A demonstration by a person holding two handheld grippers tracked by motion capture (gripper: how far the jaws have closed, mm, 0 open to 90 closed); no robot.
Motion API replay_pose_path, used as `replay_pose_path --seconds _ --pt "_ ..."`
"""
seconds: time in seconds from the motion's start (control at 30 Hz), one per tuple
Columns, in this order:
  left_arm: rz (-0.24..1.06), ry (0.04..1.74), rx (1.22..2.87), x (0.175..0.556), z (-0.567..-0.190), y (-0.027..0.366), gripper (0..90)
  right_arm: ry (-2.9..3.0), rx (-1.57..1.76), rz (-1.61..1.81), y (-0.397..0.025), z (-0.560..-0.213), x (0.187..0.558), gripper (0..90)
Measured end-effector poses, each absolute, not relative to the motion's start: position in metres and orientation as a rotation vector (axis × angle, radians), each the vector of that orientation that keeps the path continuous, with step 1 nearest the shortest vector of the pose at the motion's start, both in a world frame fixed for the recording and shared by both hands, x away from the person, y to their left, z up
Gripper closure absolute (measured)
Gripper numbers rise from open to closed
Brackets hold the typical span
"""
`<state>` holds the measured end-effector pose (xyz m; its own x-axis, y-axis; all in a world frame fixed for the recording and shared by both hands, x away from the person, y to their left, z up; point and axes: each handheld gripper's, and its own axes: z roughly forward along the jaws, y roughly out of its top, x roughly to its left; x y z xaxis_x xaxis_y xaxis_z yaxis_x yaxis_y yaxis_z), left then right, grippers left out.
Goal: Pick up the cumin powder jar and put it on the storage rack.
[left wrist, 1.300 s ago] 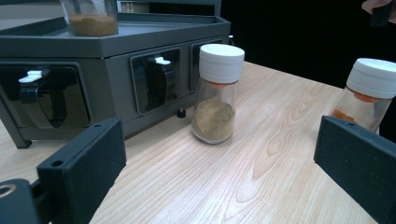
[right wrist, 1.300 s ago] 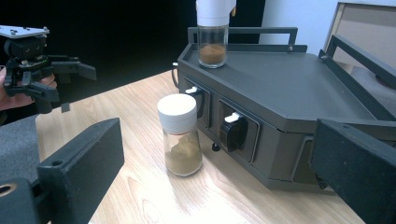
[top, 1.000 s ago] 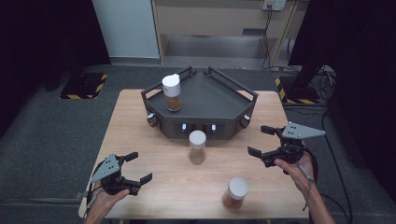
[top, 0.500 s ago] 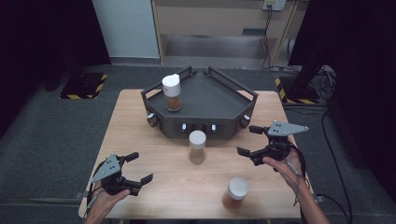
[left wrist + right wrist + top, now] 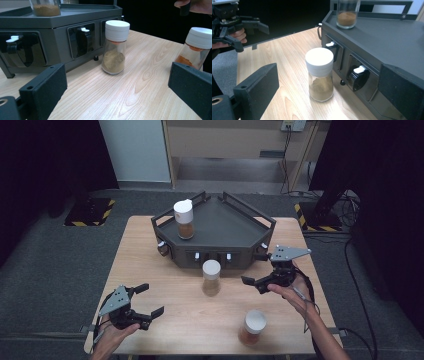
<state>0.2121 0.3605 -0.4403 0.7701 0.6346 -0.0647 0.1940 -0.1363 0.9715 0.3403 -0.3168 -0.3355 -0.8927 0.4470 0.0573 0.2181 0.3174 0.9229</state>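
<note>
pale wood runs under everything here, and on it, just in front of the dark grey angular tray stand (image 5: pixel 235 232), stands the clear glass spice jar with the white cap and tan powder (image 5: pixel 211 277). that is the one i am reaching for. my right gripper (image 5: pixel 257 281) hangs beside it with its jaws spread wide and nothing between them; in the right gripper view the jar (image 5: pixel 320 74) sits upright between my two jaws, a little way ahead. my left gripper (image 5: pixel 148 301) rests low near the table's front edge, likewise open and empty. to do this well, i judge i should come in level, centre the glass body between the jaws below the cap, and close gently so it doesn't tip. i'd keep clear of the stand's white switches (image 5: pixel 360 69) and of the orange-filled jar (image 5: pixel 252 327) nearer me.
</note>
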Motion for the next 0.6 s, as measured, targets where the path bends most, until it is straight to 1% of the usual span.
replay_pose_path --seconds 0.6 --pt "0.428 0.658 1.7 0.213 -0.441 0.36 0.7 2.485 0.558 1.584 -0.281 -0.342 0.372 6.5"
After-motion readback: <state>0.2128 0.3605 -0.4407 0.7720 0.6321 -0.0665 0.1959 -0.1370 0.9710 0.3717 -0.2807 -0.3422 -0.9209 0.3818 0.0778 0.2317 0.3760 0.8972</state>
